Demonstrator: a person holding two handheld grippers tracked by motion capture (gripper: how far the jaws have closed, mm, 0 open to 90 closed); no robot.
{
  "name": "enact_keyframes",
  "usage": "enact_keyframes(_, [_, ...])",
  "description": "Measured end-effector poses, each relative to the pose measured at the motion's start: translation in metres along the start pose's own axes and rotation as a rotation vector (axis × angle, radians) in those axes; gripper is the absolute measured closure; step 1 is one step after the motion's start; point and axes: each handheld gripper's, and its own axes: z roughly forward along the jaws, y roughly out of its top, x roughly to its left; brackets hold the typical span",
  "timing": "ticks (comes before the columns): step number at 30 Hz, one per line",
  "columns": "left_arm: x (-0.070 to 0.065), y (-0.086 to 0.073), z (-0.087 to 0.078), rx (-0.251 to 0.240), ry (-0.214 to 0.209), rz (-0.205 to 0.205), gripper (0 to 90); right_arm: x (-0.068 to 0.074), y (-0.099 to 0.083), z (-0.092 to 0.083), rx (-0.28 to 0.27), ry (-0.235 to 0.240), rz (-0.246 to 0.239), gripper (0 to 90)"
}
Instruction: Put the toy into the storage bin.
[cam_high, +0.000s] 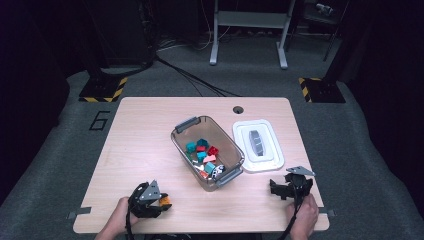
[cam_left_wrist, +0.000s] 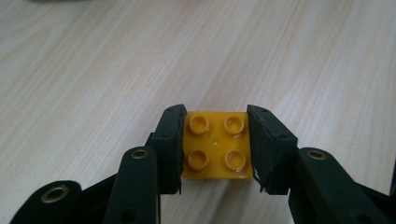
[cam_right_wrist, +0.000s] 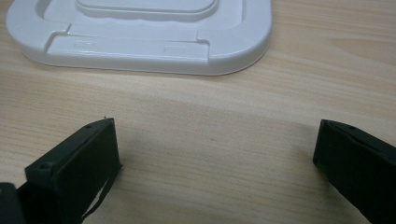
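Between my left tongs (cam_left_wrist: 215, 144) sits a yellow four-stud brick (cam_left_wrist: 215, 145), studs up, flat on the desk (cam_left_wrist: 93, 70). Both black pads touch its opposite sides, so I read the left tongs as clamped on the brick, which rests on the wood. From the high view, that brick (cam_high: 164, 201) shows as an orange-yellow spot at the near left part of the desk, just beside the left tongs (cam_high: 159, 200), with the hand behind them at the desk's front edge.

Farther out, near the middle of the desk, I see a clear plastic bin (cam_high: 207, 150) with grey handles, set at an angle, holding a jumble of teal, red, pink and white bricks. Its white lid (cam_high: 258, 145) lies flat just to the bin's right, grey handle up.

My right tongs (cam_high: 283, 189) sit at the near right of the desk, just in front of the lid. In the right gripper view they (cam_right_wrist: 215, 154) stand wide apart over bare wood, nothing between them, with the lid's white rim (cam_right_wrist: 140, 51) just ahead.
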Motion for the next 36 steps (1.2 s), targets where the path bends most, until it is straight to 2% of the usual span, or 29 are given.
enact_keyframes(4, [0.005,0.002,-0.002,0.01,0.009,-0.021,58.8,0.0,0.0,0.0,0.0,0.0,0.0,0.0])
enact_keyframes(8, [0.01,0.009,-0.007,0.002,0.022,-0.048,58.9,0.0,0.0,0.0,0.0,0.0,0.001,0.0])
enact_keyframes(14, [0.018,0.02,-0.018,-0.025,0.035,-0.064,58.9,0.0,0.0,0.0,0.0,0.0,0.0,0.0])
enact_keyframes(25, [0.034,0.043,-0.038,-0.031,0.06,-0.065,59.0,0.0,0.0,0.0,0.001,0.0,0.001,0.0])
enact_keyframes(33, [0.043,0.061,-0.048,-0.041,0.093,-0.042,59.0,0.0,0.0,0.0,0.0,0.0,0.001,0.0])
enact_keyframes(36, [0.047,0.067,-0.053,-0.04,0.093,-0.048,59.0,0.0,0.0,0.0,0.001,0.0,0.001,0.0])
